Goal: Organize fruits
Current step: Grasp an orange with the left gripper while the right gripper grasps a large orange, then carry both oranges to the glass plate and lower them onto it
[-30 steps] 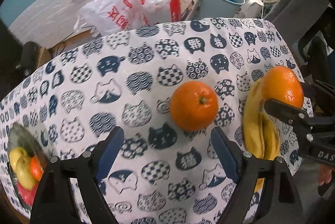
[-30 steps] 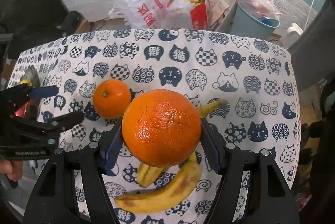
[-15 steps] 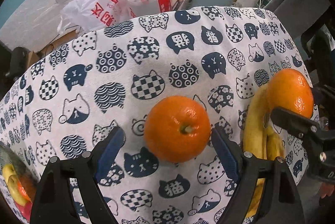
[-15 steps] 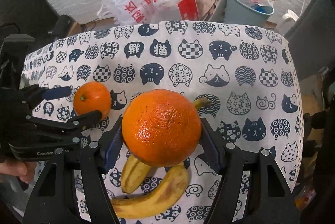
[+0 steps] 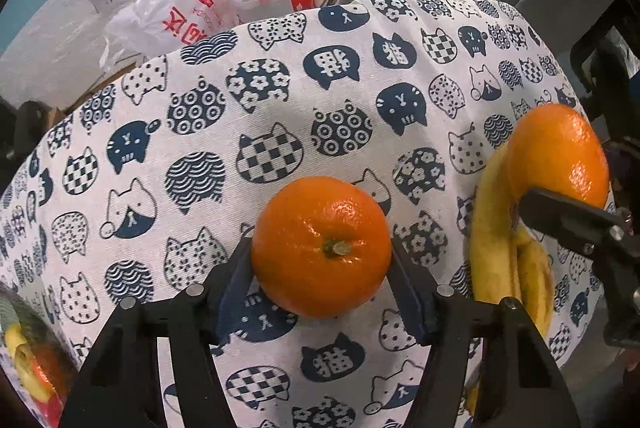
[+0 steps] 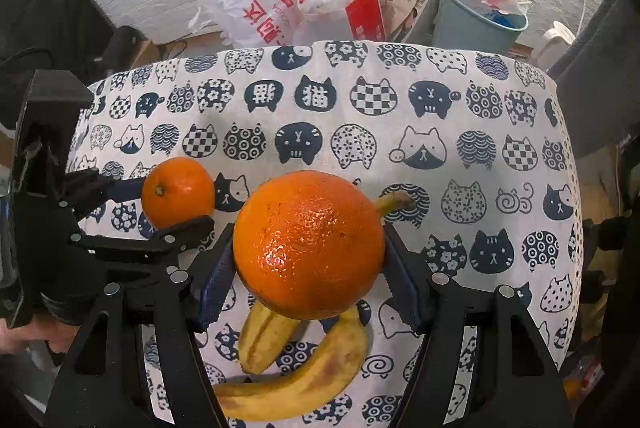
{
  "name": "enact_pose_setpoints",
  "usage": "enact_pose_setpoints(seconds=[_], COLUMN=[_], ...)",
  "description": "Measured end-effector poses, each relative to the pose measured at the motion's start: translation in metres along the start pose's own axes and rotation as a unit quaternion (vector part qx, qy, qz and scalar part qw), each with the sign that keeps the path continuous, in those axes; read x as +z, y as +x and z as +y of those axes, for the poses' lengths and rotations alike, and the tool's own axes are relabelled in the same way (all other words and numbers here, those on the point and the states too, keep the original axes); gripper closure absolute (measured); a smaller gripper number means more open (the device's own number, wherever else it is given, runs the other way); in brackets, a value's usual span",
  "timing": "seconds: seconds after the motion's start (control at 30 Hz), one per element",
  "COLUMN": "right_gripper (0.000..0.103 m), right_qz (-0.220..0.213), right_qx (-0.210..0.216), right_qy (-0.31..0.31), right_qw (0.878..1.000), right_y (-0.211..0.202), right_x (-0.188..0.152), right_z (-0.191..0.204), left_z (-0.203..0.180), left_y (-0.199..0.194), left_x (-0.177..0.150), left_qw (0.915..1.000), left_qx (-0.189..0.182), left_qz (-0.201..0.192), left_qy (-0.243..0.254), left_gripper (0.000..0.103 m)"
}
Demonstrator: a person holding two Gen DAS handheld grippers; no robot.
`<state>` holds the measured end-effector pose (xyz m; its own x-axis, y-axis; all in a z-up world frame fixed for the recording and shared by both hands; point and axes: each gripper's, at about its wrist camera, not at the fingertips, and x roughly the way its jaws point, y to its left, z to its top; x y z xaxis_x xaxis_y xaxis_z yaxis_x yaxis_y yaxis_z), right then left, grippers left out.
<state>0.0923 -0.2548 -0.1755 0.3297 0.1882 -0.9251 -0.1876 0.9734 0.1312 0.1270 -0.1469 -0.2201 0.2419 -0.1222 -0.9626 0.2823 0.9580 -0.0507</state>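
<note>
The small orange (image 5: pixel 321 246) sits on the cat-print cloth (image 5: pixel 280 115), stem end up, between the pads of the left gripper (image 5: pixel 322 260), whose jaws have just been closing onto its sides. Just right of it, the right gripper (image 6: pixel 308 248) clamps a larger orange (image 6: pixel 309 244) above two bananas (image 6: pixel 296 368), their long axes running toward the far edge.
</note>
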Motion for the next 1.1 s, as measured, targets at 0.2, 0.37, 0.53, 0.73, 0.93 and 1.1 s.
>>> enact_pose_setpoints(seconds=[0.2, 0.37, 0.53, 0.73, 0.93, 1.1], right_gripper=[0.034, 0.034, 0.034, 0.034, 0.034, 0.034], right_qz=[-0.008, -0.015, -0.023, -0.035, -0.044, -0.048], right_qx=[0.000, 0.000, 0.001, 0.005, 0.012, 0.023], right_qy=[-0.011, -0.018, -0.027, -0.041, -0.058, -0.072], right_qw=[1.000, 1.000, 0.999, 0.999, 0.997, 0.996], right_y=[-0.006, -0.014, -0.022, -0.033, -0.039, -0.042], right_x=[0.001, 0.003, 0.006, 0.010, 0.015, 0.018], right_z=[0.007, 0.014, 0.023, 0.037, 0.056, 0.079], left_z=[0.009, 0.013, 0.012, 0.023, 0.036, 0.056], left_y=[-0.015, -0.034, -0.056, -0.074, -0.097, -0.114], left_x=[-0.011, -0.015, -0.022, -0.026, -0.041, -0.057], left_qw=[0.9999, 0.9996, 0.9991, 0.9986, 0.9976, 0.9961], left_qx=[0.005, 0.004, 0.010, 0.005, 0.005, 0.005], left_qz=[-0.010, -0.025, -0.040, -0.049, -0.058, -0.061], left_qy=[-0.007, -0.014, -0.010, -0.022, -0.037, -0.063], left_gripper=[0.037, 0.037, 0.037, 0.037, 0.037, 0.037])
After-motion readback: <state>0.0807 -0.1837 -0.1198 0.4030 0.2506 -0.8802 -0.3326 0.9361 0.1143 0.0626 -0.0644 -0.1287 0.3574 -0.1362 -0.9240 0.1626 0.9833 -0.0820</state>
